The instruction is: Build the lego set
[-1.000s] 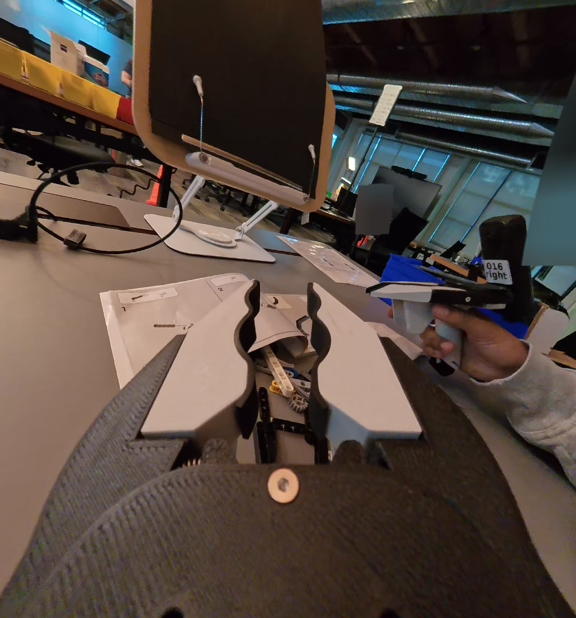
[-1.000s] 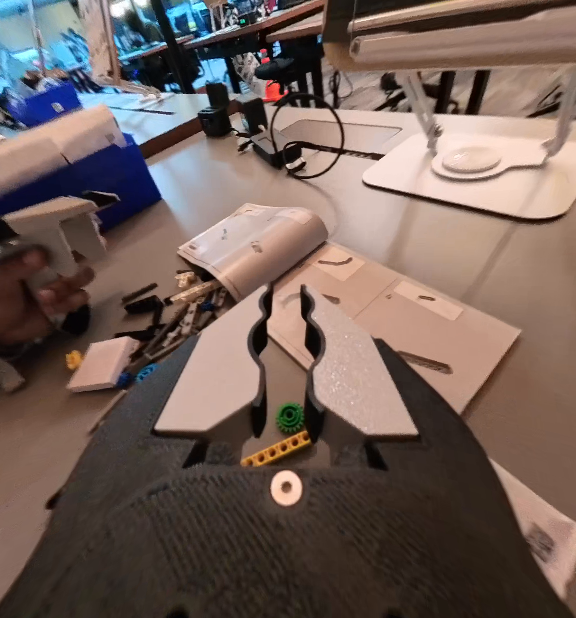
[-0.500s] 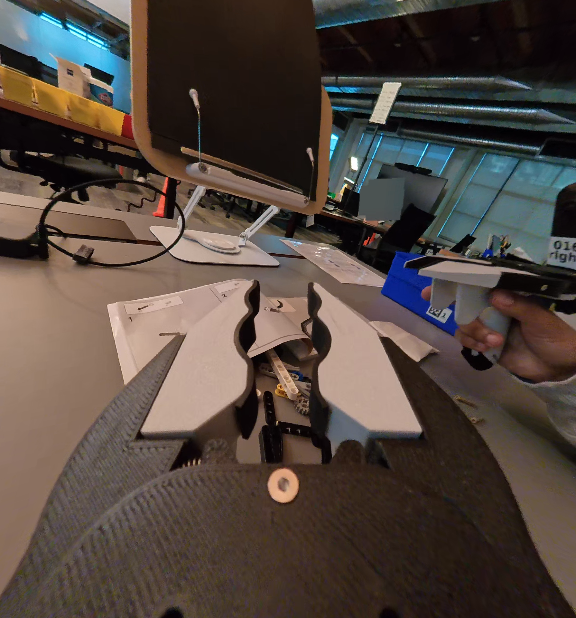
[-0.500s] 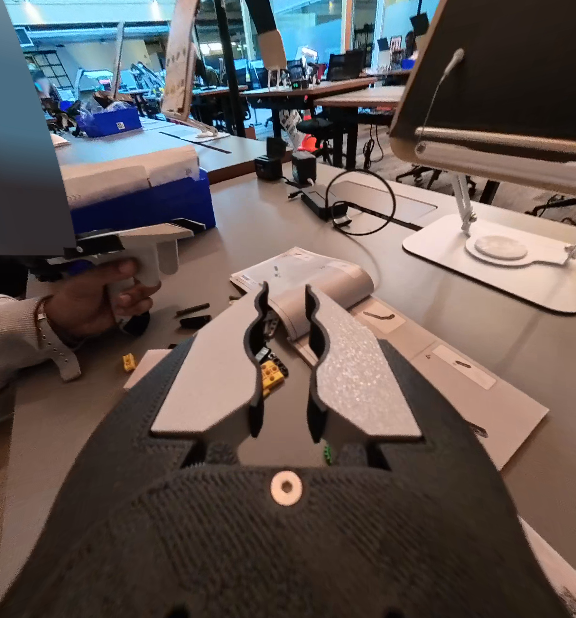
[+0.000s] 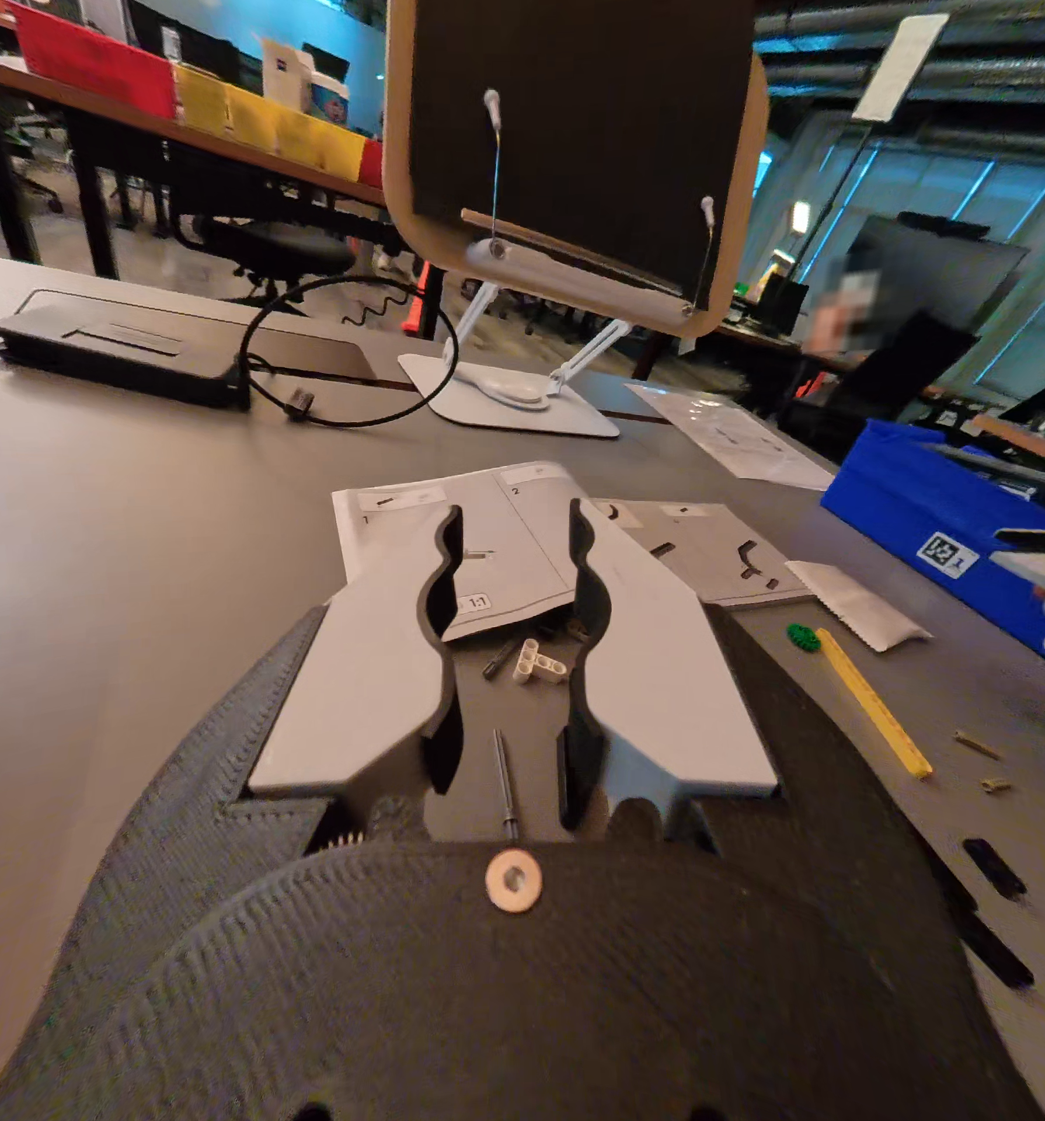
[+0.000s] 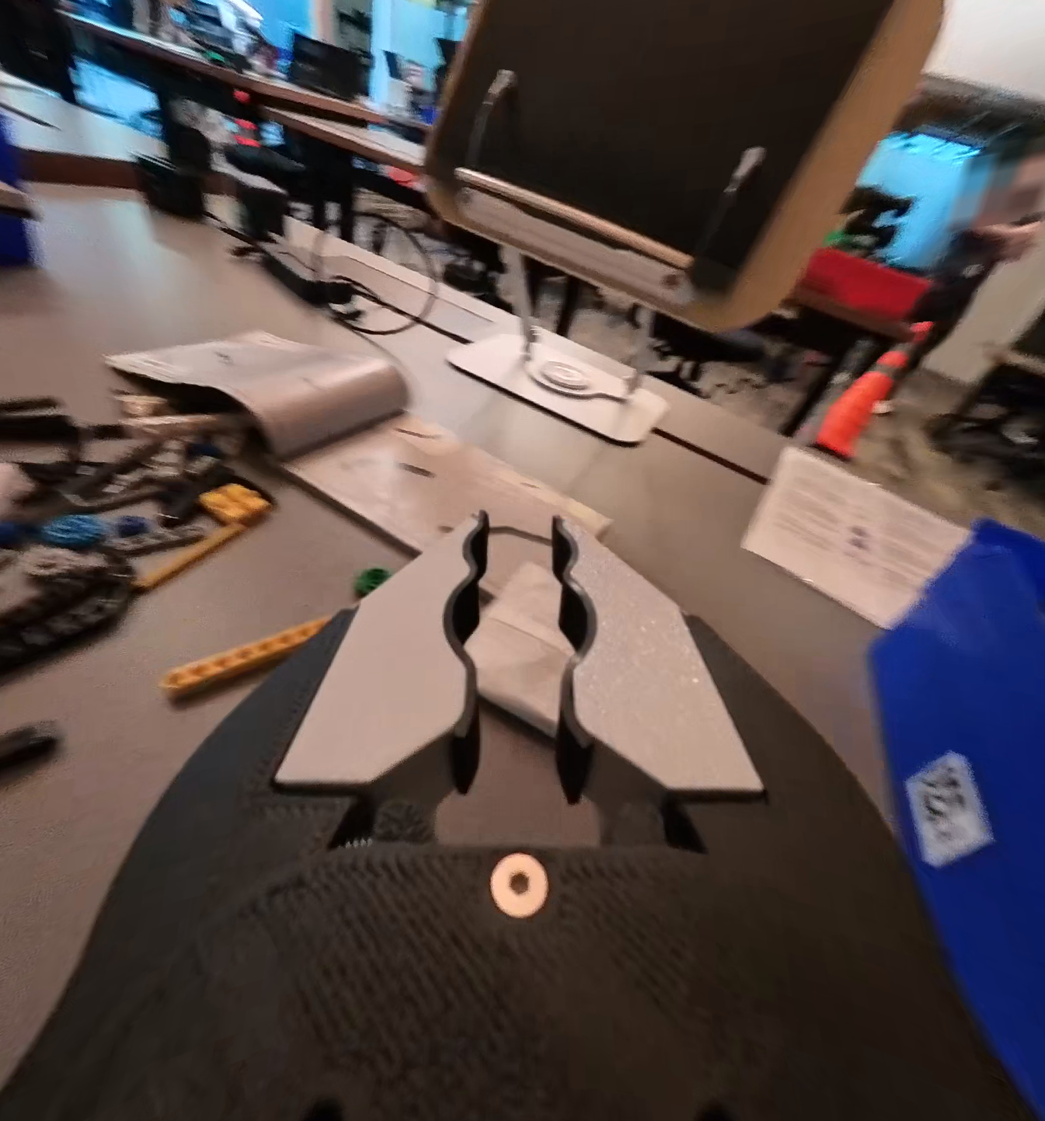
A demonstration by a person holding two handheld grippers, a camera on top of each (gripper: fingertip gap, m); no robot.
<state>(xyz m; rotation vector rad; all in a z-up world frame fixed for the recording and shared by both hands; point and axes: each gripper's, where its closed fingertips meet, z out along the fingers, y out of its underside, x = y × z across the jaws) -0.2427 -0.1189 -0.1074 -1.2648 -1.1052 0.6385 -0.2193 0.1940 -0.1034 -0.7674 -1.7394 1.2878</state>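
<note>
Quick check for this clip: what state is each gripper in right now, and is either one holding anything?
Left gripper: open, holding nothing; small white lego connector piece lies on the table beneath.
Right gripper: open, holding nothing.

— From the left wrist we're looking low and close across the grey table (image 5: 113, 576), facing the open booklet (image 5: 508, 546).

— From the right wrist we're sharing that booklet (image 6: 302, 388), the yellow beam (image 6: 241, 658) and the tilted stand (image 6: 659, 151).

Each claw (image 5: 515, 515) (image 6: 519, 526) has grey wavy-edged fingers, black ribbed body, silver washer.
</note>
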